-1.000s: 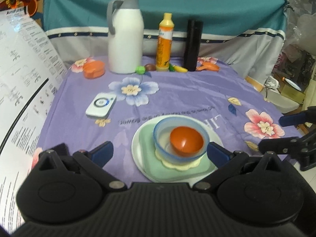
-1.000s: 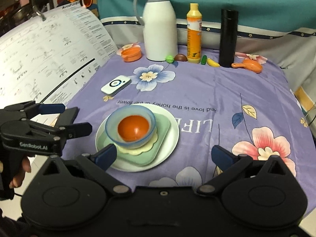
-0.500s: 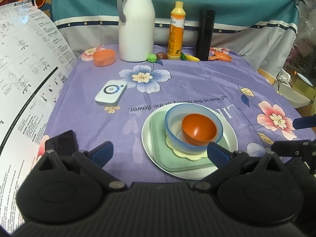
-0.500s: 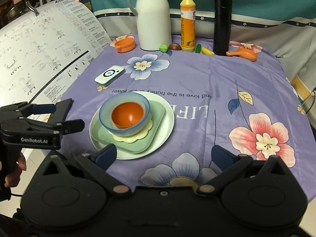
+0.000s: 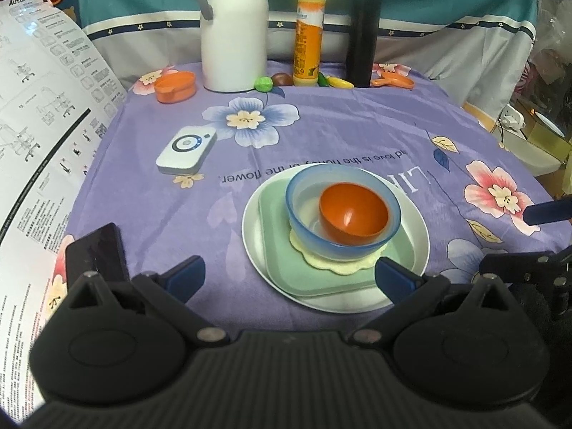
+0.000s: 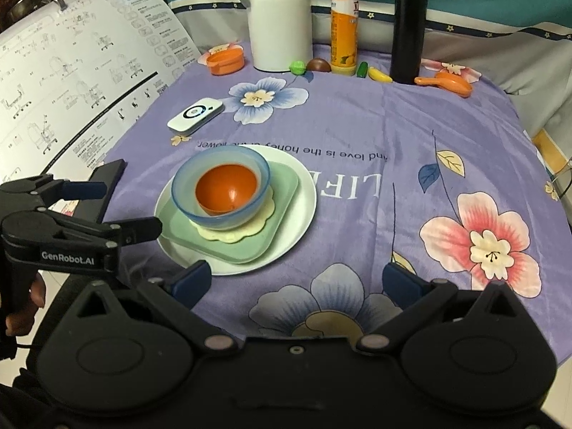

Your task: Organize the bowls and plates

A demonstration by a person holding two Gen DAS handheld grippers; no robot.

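By my reckoning the sorting looked done: at the frame's centre the orange bowl sat inside the blue bowl upon the nested plates, while both the left gripper and the right gripper hung wide open, empty.

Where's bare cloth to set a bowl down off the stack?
Widest bare cloth: right of the white plate, out to the pink flower print. A smaller patch lies between the remote and the black flask. The back row around the white jug is crowded.
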